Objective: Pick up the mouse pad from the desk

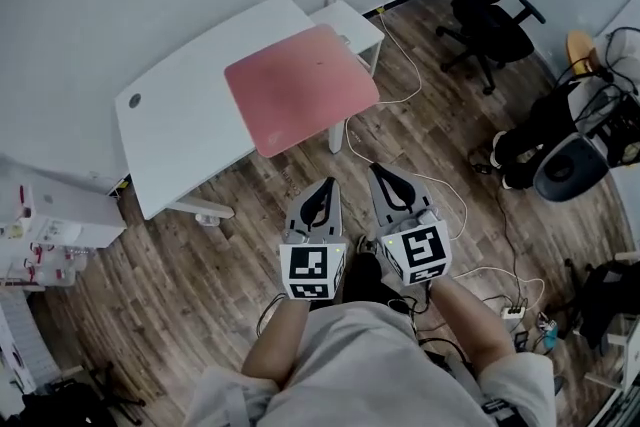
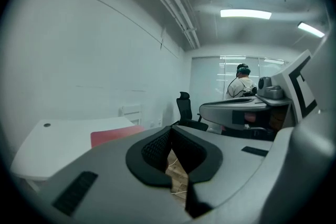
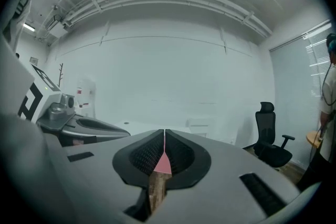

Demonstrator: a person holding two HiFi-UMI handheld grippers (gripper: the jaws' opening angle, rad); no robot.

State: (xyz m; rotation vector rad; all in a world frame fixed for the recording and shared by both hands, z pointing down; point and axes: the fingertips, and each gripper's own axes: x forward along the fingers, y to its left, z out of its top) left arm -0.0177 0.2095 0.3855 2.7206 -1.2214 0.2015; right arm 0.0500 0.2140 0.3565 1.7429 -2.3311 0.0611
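A large pink-red mouse pad lies flat on the white desk, covering its right end and overhanging the near edge a little. In the left gripper view the mouse pad shows as a red strip on the desk. My left gripper and right gripper hang side by side over the wooden floor, short of the desk's near edge. Both are shut with nothing between the jaws. In the right gripper view a sliver of the mouse pad shows through the slit between the jaws.
A white chair stands behind the desk's right end. A black office chair is at the upper right. Cables and a power strip lie on the floor at right. A white drawer unit sits at left. A person stands far off.
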